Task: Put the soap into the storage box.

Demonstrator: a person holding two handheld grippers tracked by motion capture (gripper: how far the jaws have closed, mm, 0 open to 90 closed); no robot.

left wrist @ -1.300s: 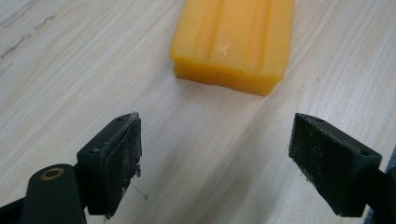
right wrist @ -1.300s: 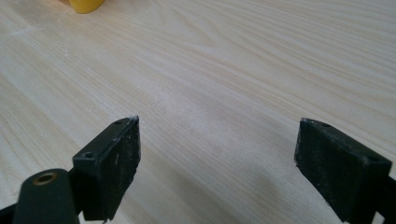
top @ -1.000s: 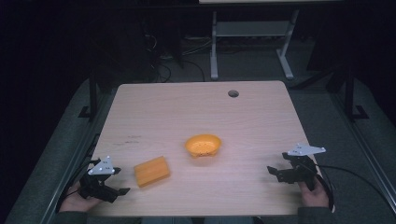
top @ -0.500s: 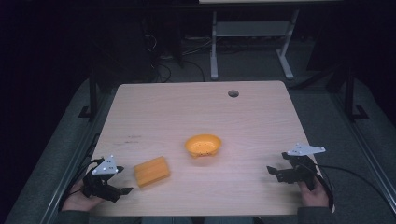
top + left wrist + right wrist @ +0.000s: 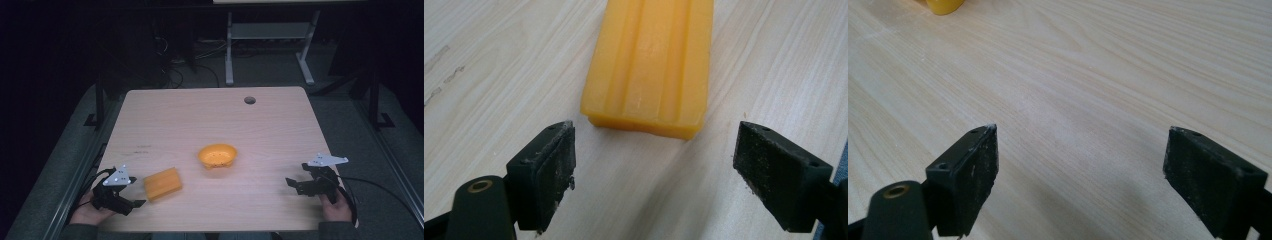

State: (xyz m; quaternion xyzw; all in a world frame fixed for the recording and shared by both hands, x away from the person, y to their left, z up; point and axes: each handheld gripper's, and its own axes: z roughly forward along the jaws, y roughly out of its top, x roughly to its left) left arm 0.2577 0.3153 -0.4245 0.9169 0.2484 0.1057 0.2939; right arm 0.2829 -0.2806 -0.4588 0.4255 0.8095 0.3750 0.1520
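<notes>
Left gripper (image 5: 131,202) sits at the table's near-left corner, roughly 7 o'clock from the table centre, jaws spread wide with nothing between them. In the left gripper view the two pads (image 5: 546,172) frame the near end of the orange block (image 5: 651,65), which lies just ahead of them, not touching.

Orange block (image 5: 162,183): flat on the table (image 5: 210,120), just beside the left gripper on its 2 o'clock side, and at about 8 o'clock from the orange bowl (image 5: 217,155). Ribbed top face up. Long axis runs, in the high view, from 8 o'clock to 2 o'clock, the far end pointing loosely toward the bowl. In the left gripper view the axis runs straight away from the jaws, so the gripper is lined up end-on.

Judged step: approach to grasp the block, not yet closed on it. The next move likely calls for a short advance so the pads pass either side of the block's width, then closing across its long sides; the spread looks wider than the block.

Bowl stands upright near table centre, apparently empty.

Right gripper (image 5: 299,184) rests at the near-right edge, about 4 o'clock, jaws wide apart over bare wood, holding nothing, well apart from the bowl.
</notes>
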